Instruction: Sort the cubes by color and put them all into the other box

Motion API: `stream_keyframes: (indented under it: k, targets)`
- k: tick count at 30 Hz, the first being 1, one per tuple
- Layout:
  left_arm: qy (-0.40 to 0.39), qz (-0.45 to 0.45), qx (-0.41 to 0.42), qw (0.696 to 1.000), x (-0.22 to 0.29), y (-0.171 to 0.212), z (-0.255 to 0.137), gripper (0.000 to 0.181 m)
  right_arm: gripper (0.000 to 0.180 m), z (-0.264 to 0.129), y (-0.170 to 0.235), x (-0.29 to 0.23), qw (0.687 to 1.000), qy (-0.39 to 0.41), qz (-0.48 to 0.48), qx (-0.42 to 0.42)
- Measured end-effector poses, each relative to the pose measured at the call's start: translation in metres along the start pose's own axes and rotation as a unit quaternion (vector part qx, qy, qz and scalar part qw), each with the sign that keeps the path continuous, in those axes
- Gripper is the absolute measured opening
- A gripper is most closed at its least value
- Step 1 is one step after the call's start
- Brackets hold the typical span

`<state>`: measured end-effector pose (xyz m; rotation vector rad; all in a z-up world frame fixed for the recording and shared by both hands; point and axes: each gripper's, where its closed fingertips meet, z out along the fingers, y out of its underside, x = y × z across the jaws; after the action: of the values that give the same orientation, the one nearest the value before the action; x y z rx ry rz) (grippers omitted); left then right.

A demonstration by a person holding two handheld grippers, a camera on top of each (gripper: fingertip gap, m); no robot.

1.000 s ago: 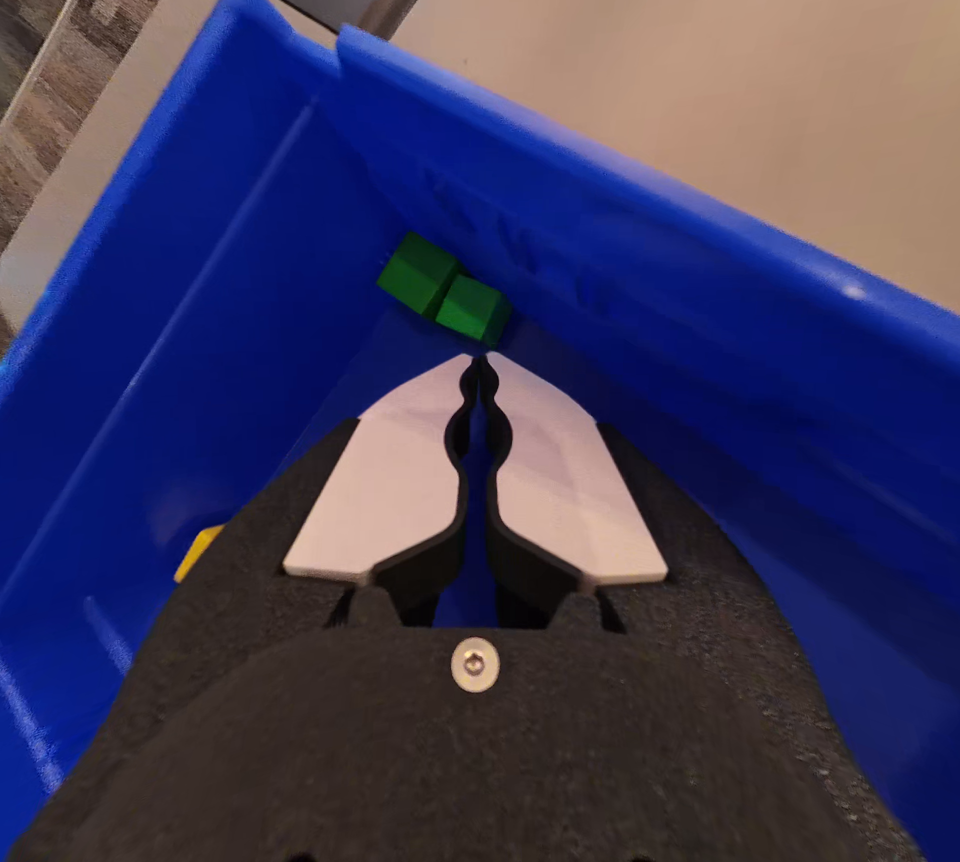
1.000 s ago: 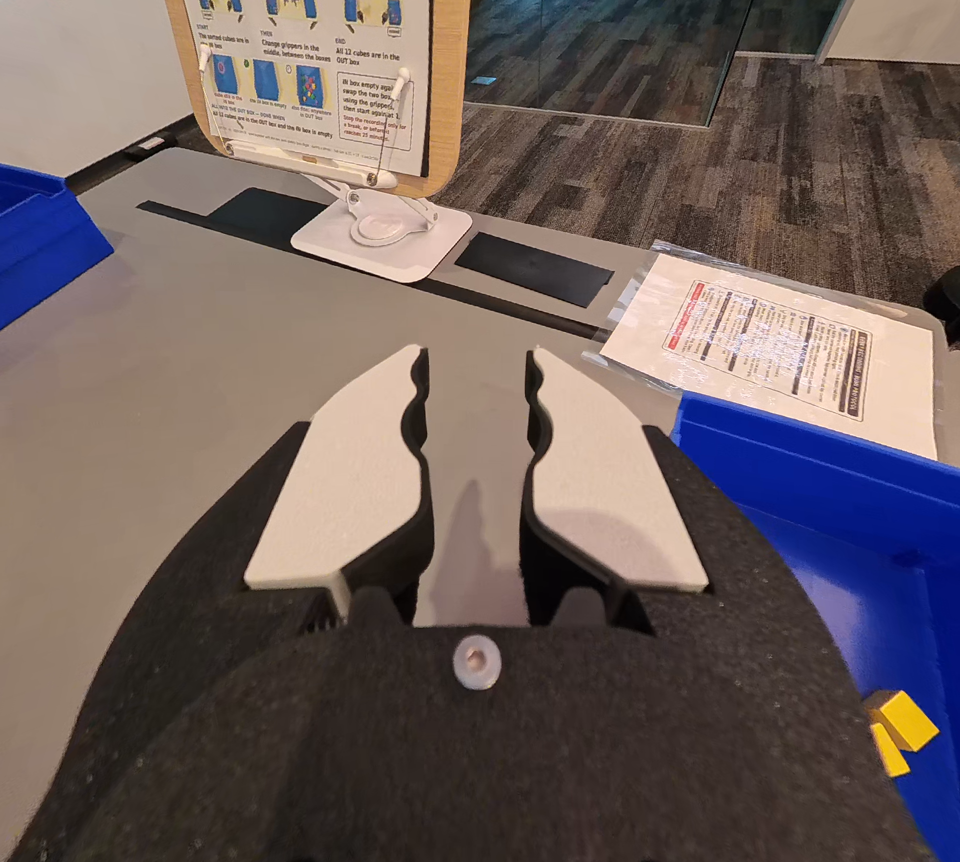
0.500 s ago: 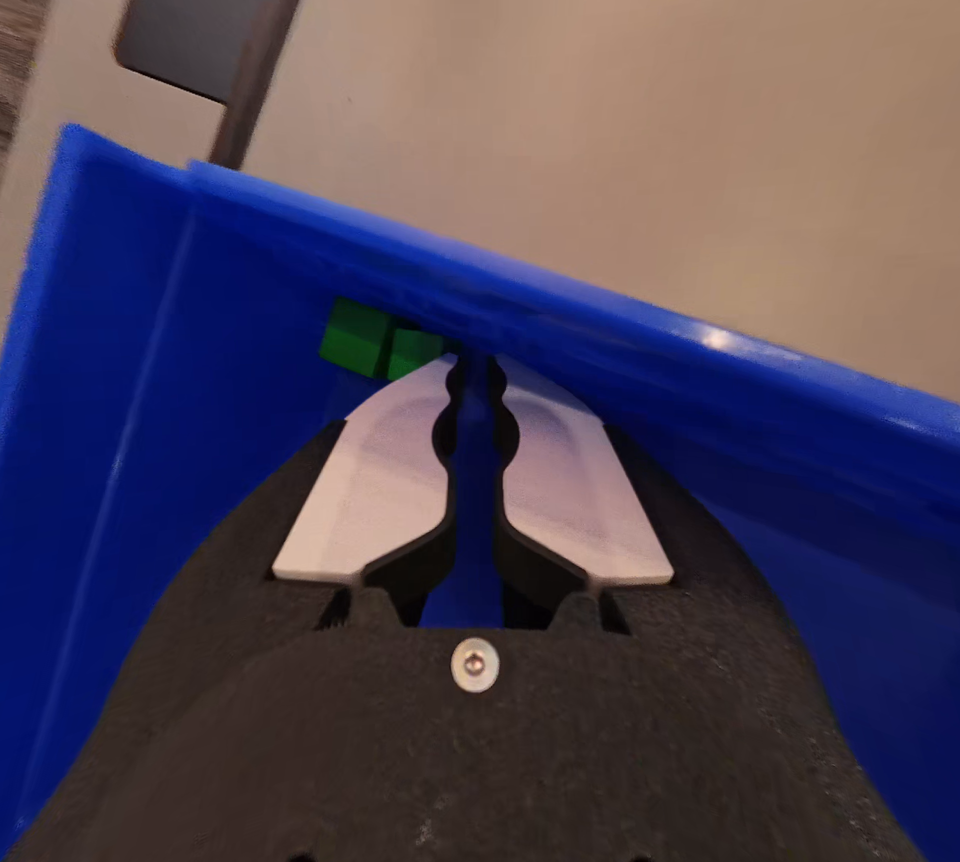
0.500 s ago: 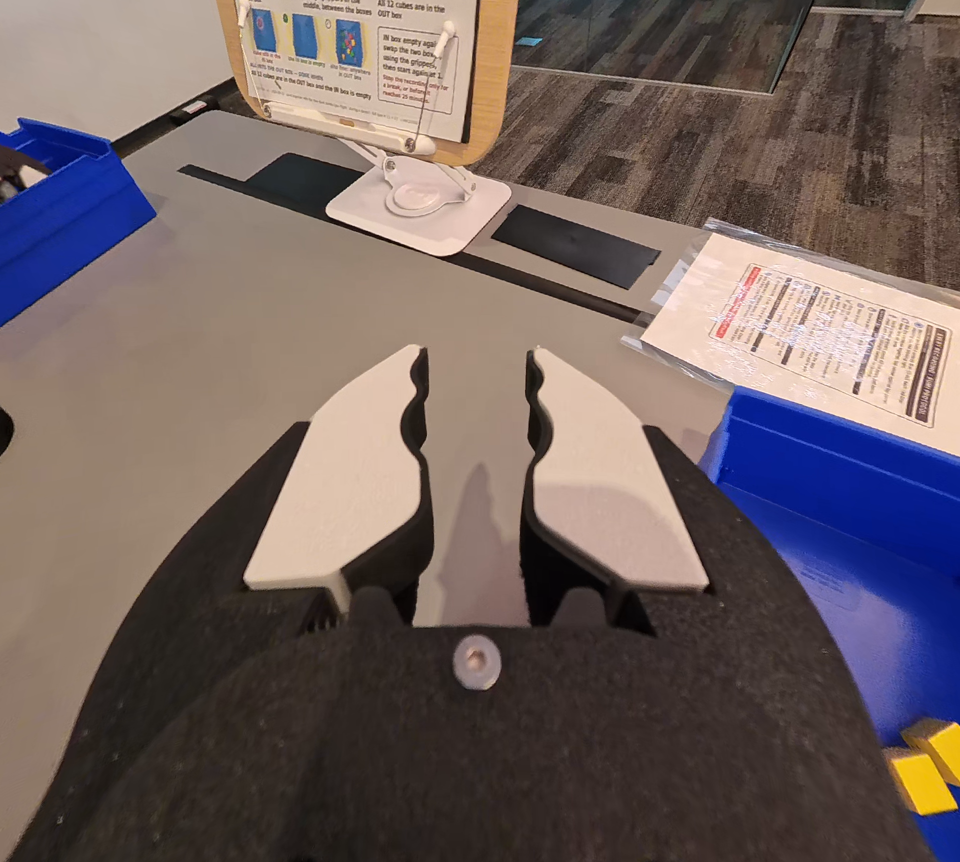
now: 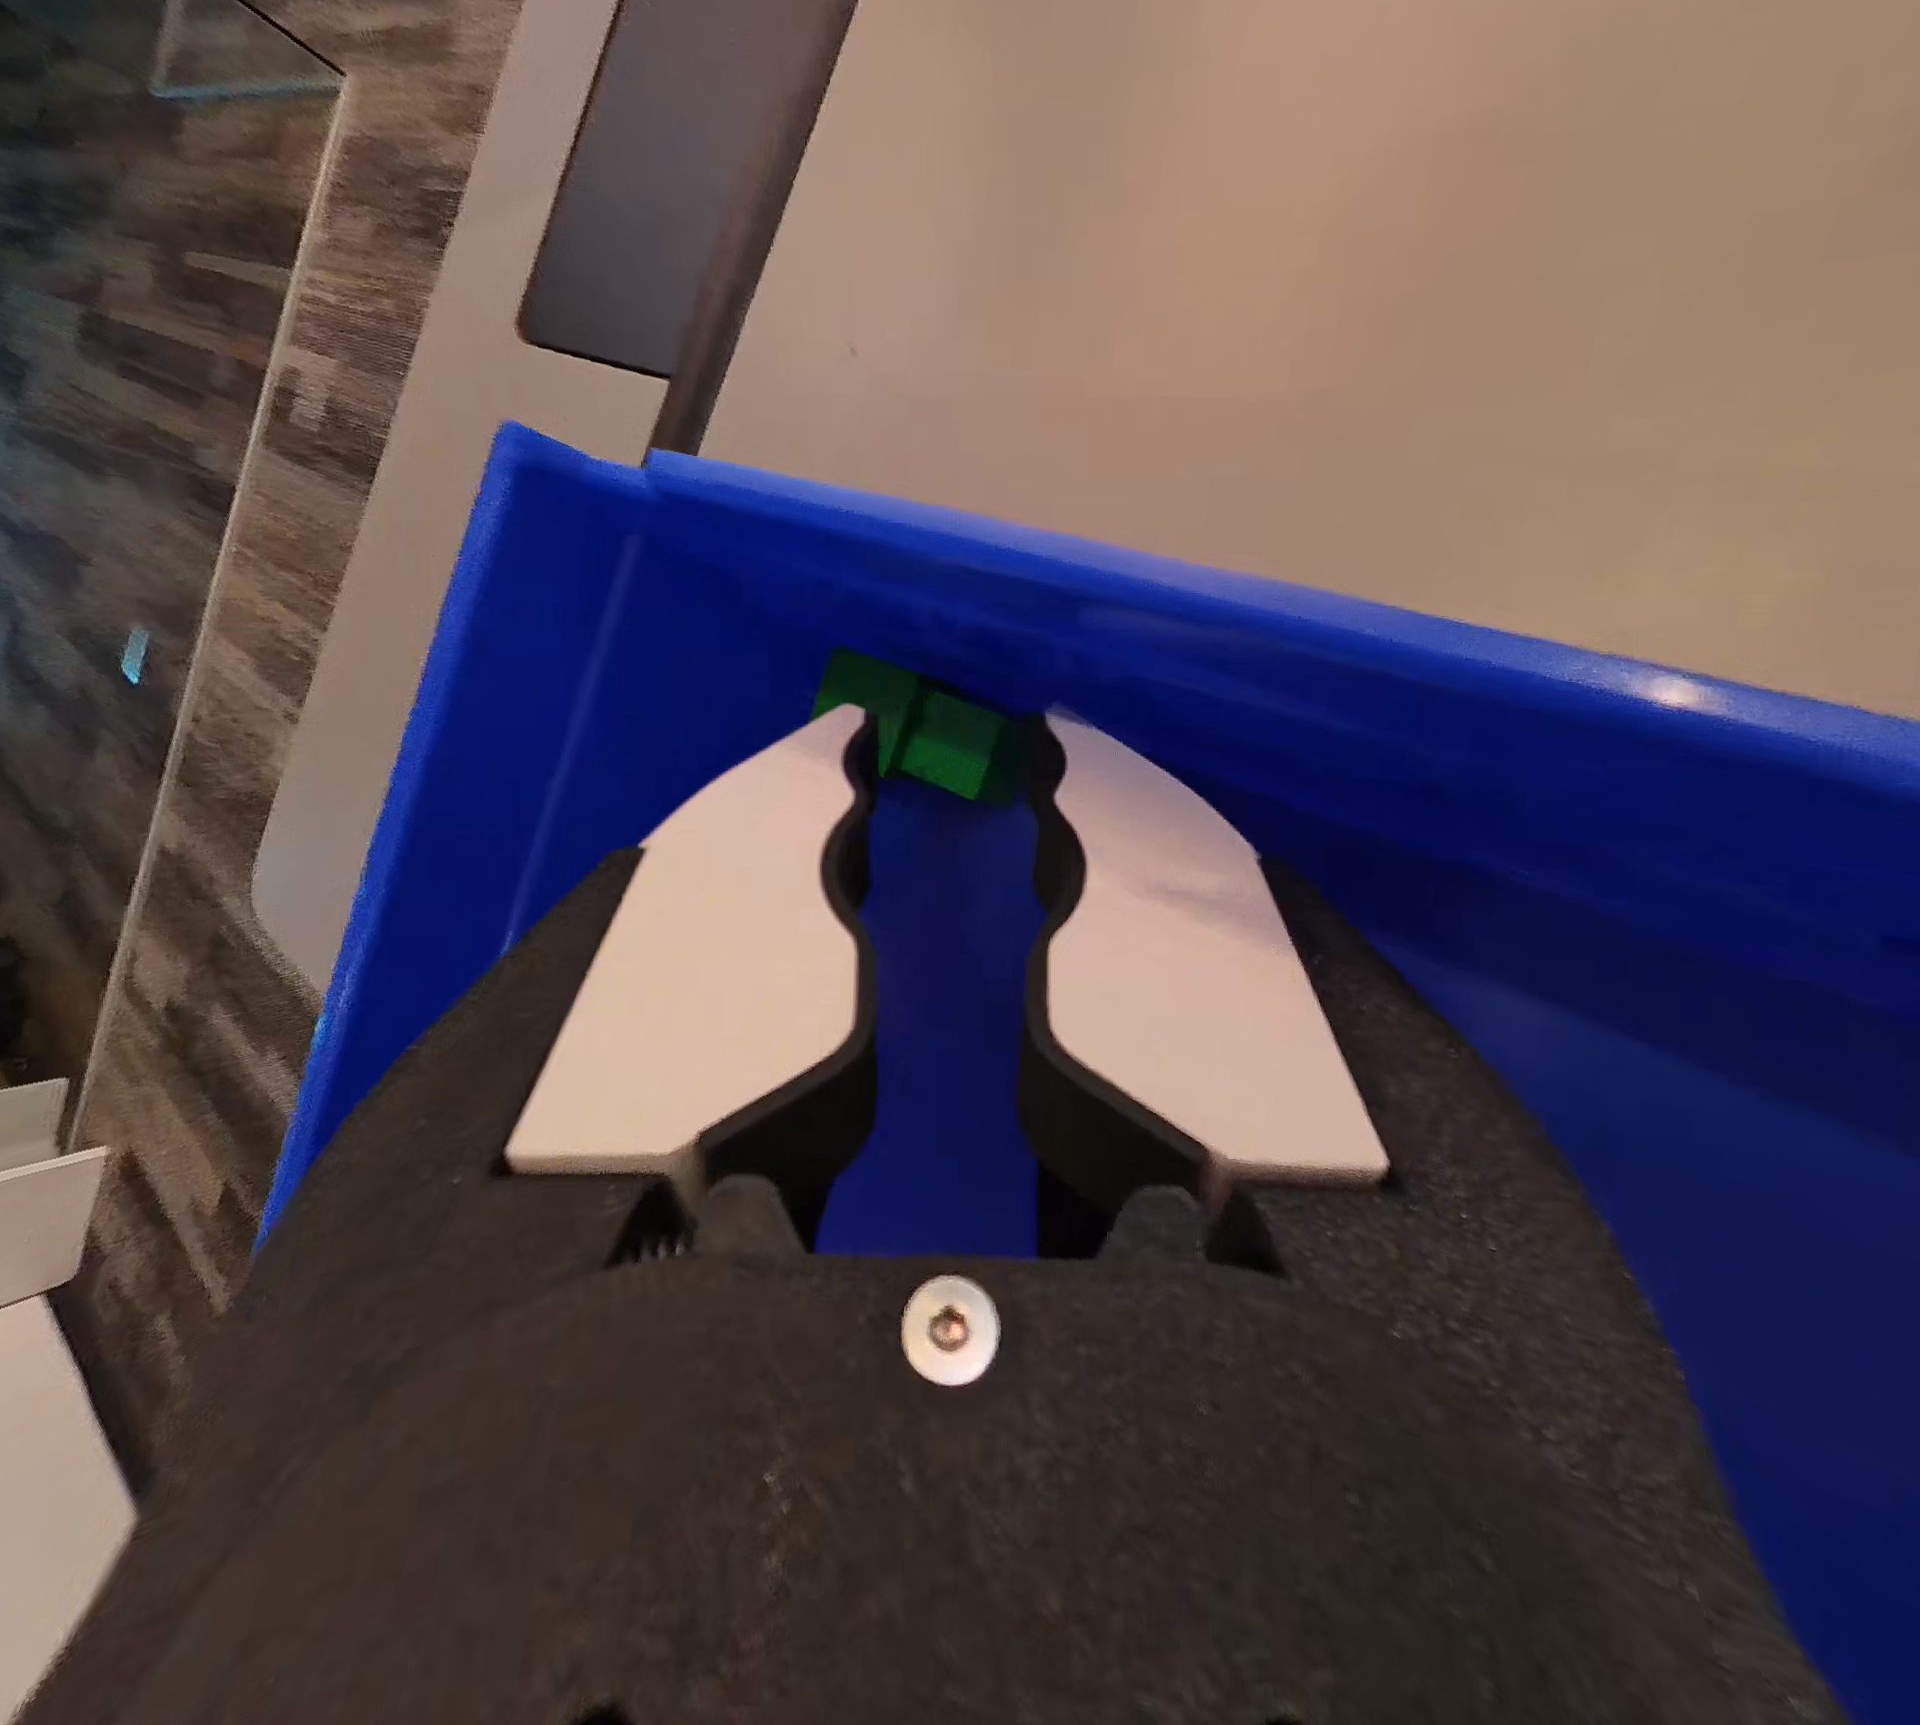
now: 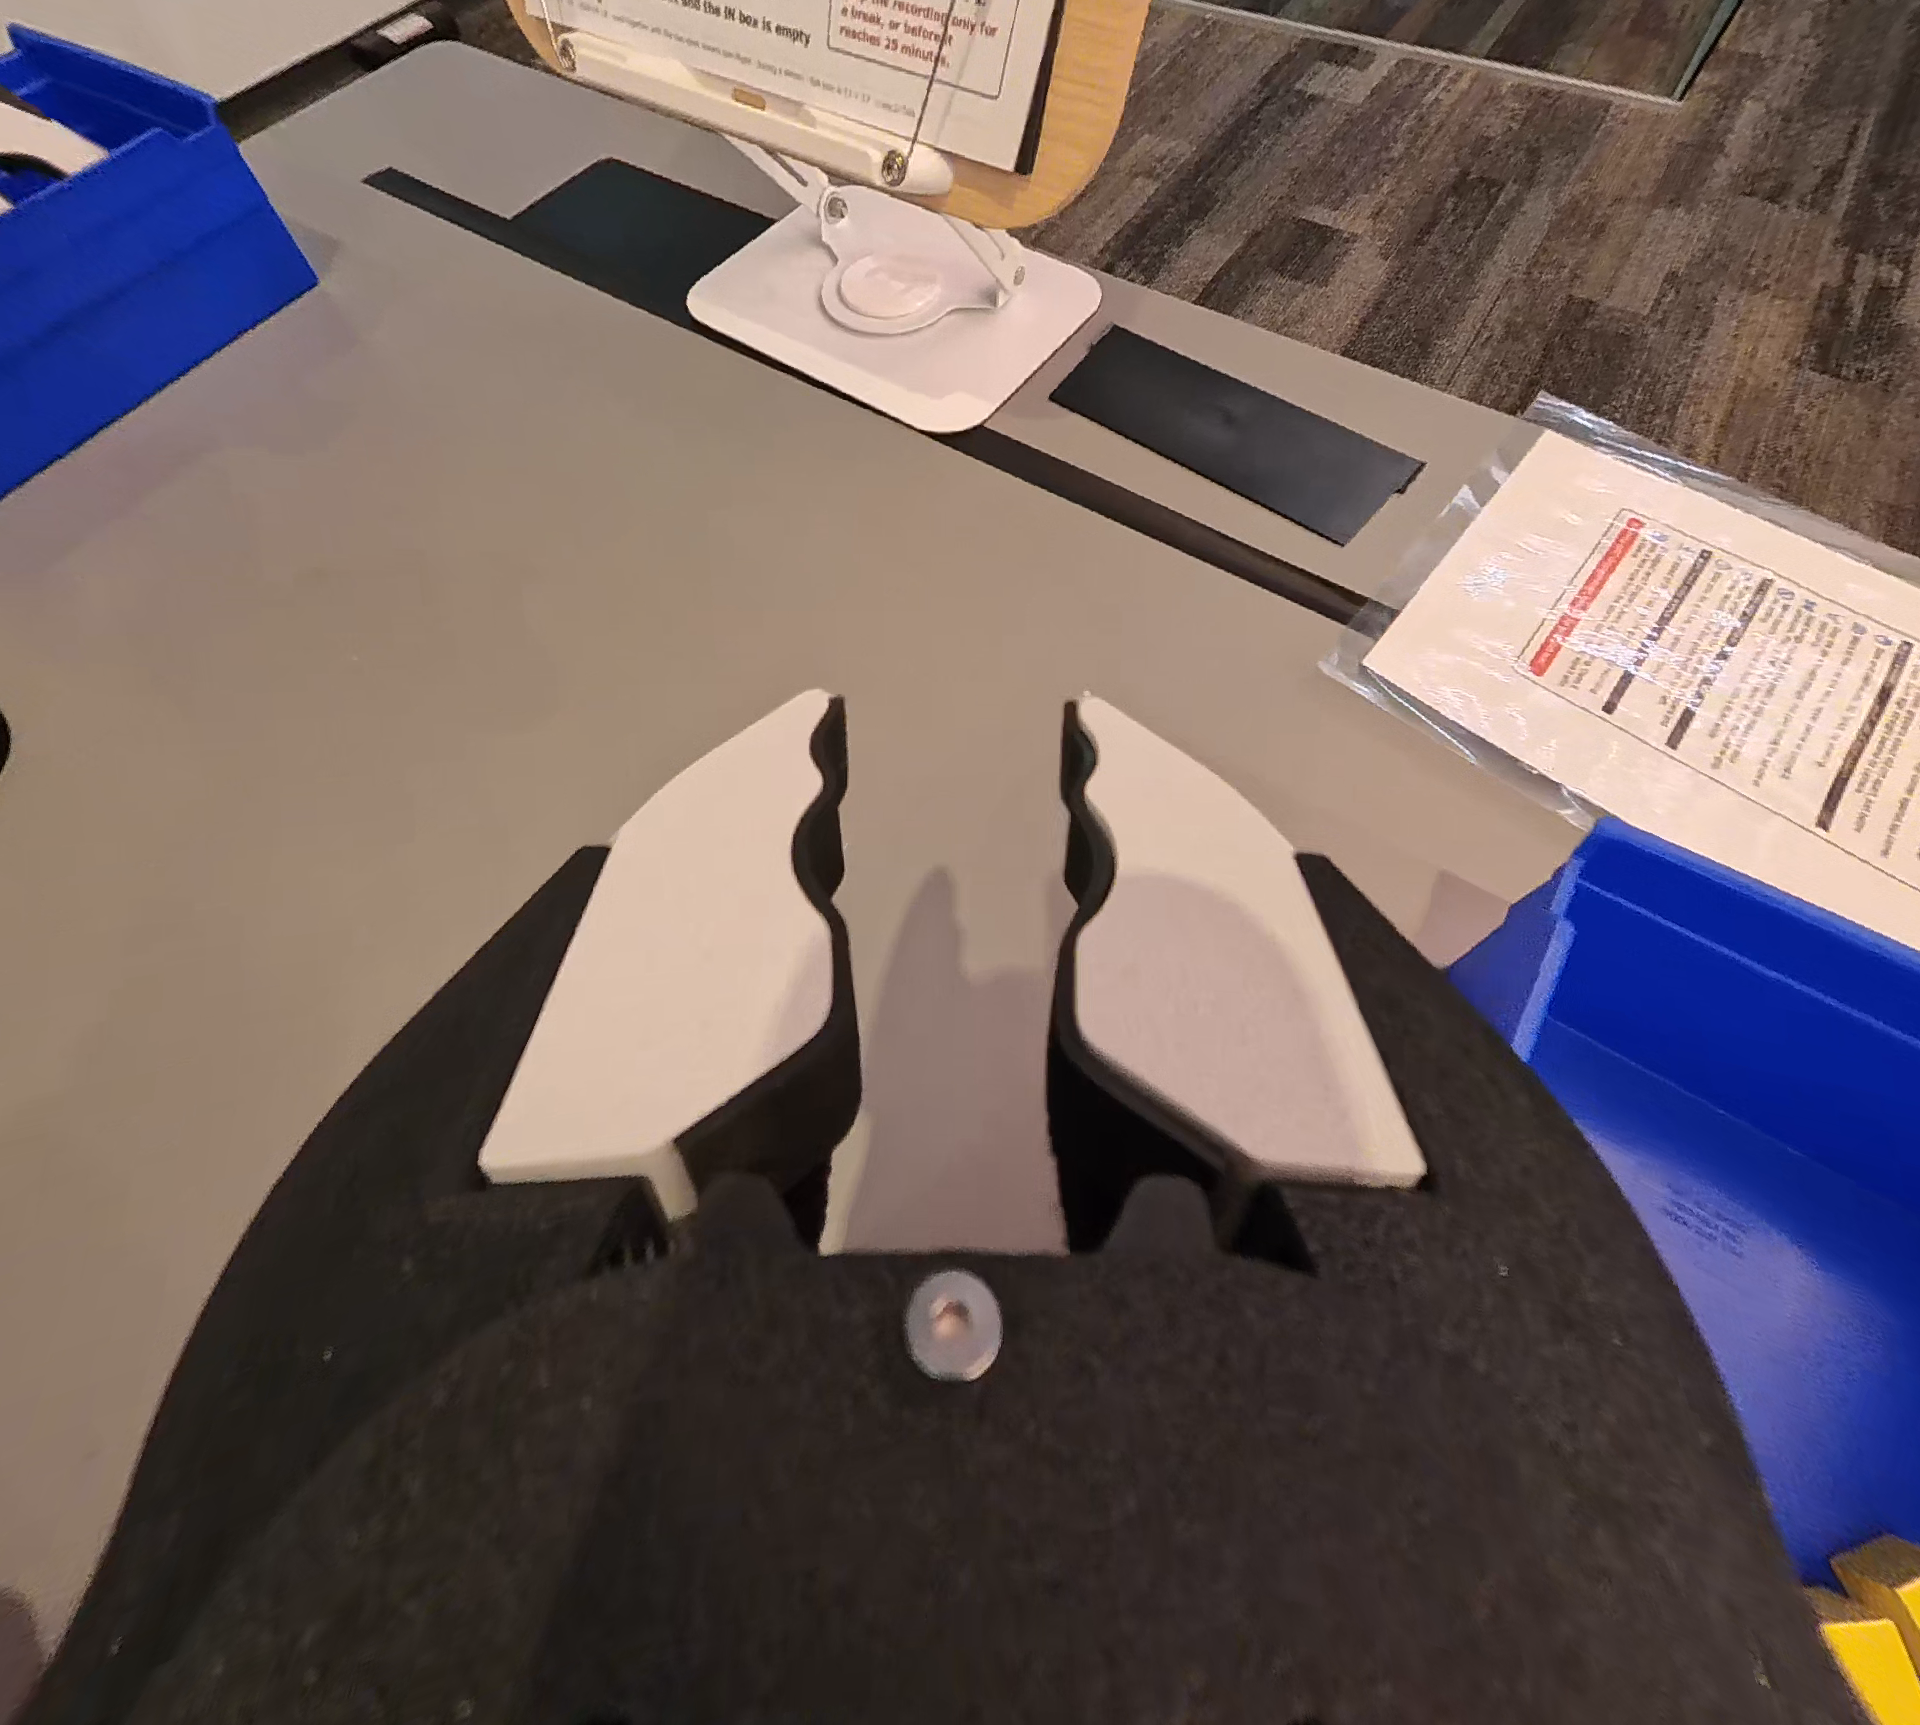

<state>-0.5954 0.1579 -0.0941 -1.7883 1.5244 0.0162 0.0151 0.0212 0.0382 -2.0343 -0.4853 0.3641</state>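
In the left wrist view my left gripper [image 5: 948, 725] is open inside a blue box [image 5: 1455, 688]. Two green cubes sit in the box's far corner; the nearer green cube [image 5: 940, 750] lies between my fingertips, the other green cube [image 5: 857, 678] just behind it to the left. In the right wrist view my right gripper [image 6: 951, 709] is open and empty above the grey table [image 6: 520, 636]. A second blue box [image 6: 1745, 1083] stands to its right with yellow cubes [image 6: 1870, 1634] in its near corner. The first blue box also shows at the far left of that view [image 6: 114, 241].
A wooden-backed instruction board on a white stand [image 6: 894, 304] stands at the table's far edge. A plastic-sleeved sheet [image 6: 1683, 636] lies behind the right box. Black strips [image 6: 1226, 439] run along the table's back. The carpeted floor lies beyond the table's edge.
My left gripper has opened from shut and moved up to the green cubes, so one now sits between its fingertips. My right gripper has shifted left and tilted down, still open.
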Motion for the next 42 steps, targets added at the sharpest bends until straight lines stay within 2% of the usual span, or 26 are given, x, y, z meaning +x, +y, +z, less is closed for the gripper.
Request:
stream_keyframes:
  k: [4,19,29,38,42]
  targets:
    - [0.018,0.005,-0.055,0.998,0.006,0.017,0.013,0.046,0.041,0.006,0.004,0.0,1.0,0.003,-0.001,-0.015]
    - [0.036,0.022,-0.055,0.998,0.011,0.019,0.023,0.031,0.042,0.011,0.012,-0.001,0.999,-0.001,-0.005,-0.037]
    - [0.026,0.023,-0.056,0.998,0.01,0.019,0.025,0.033,0.042,0.015,0.018,-0.007,0.998,-0.009,-0.018,-0.057]
    - [0.045,0.053,-0.107,0.992,0.022,0.032,0.004,0.032,0.042,0.019,0.019,-0.01,0.998,-0.017,-0.023,-0.063]
    - [0.023,0.036,-0.1,0.994,0.01,0.031,0.007,0.041,0.042,0.02,0.019,-0.012,0.997,-0.021,-0.022,-0.065]
